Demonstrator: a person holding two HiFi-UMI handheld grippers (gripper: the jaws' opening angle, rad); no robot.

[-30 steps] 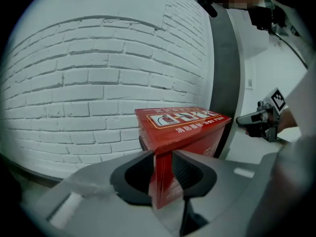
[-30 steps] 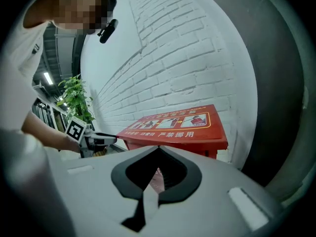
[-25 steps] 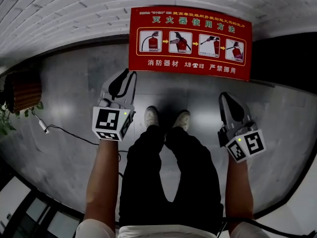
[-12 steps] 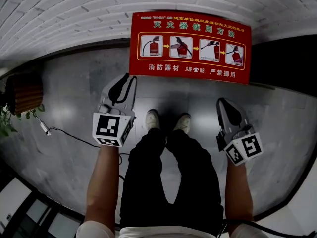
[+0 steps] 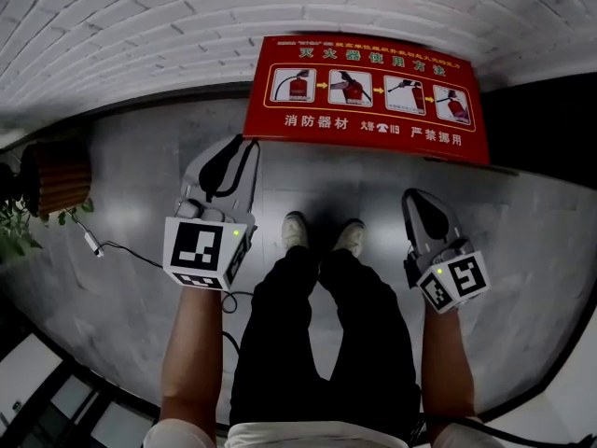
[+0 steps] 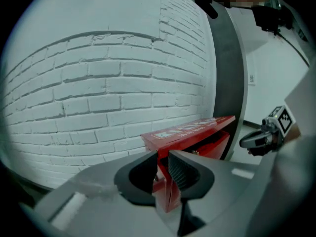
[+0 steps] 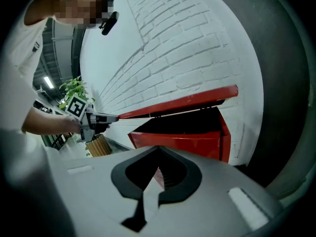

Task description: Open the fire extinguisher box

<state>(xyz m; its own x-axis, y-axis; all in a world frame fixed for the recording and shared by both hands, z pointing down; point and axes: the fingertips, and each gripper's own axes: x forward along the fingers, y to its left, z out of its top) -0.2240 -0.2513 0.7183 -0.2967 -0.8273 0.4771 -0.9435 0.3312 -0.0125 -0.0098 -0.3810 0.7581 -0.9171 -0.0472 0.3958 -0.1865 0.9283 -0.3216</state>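
Observation:
The red fire extinguisher box (image 7: 187, 139) stands against the white brick wall. Its lid (image 5: 364, 91), which carries a picture label, is tilted up off the body. My left gripper (image 5: 248, 142) is at the lid's left front corner. In the left gripper view the red lid edge (image 6: 192, 130) runs into the narrow gap of the left gripper (image 6: 163, 154); its jaws have just been opening a little with the edge still pinched. The right gripper view shows the left gripper (image 7: 111, 117) holding the lid (image 7: 182, 102) up. My right gripper (image 5: 412, 197) hangs shut and empty before the box's right end.
A ribbed wooden planter (image 5: 56, 175) with green leaves stands at the left. A thin cable (image 5: 131, 250) crosses the grey floor. The person's legs and shoes (image 5: 322, 236) are between the grippers. A dark wall strip (image 5: 541, 110) borders the box on the right.
My left gripper has risen with the lid's corner, and the lid now tilts higher off the box. The right gripper has barely shifted.

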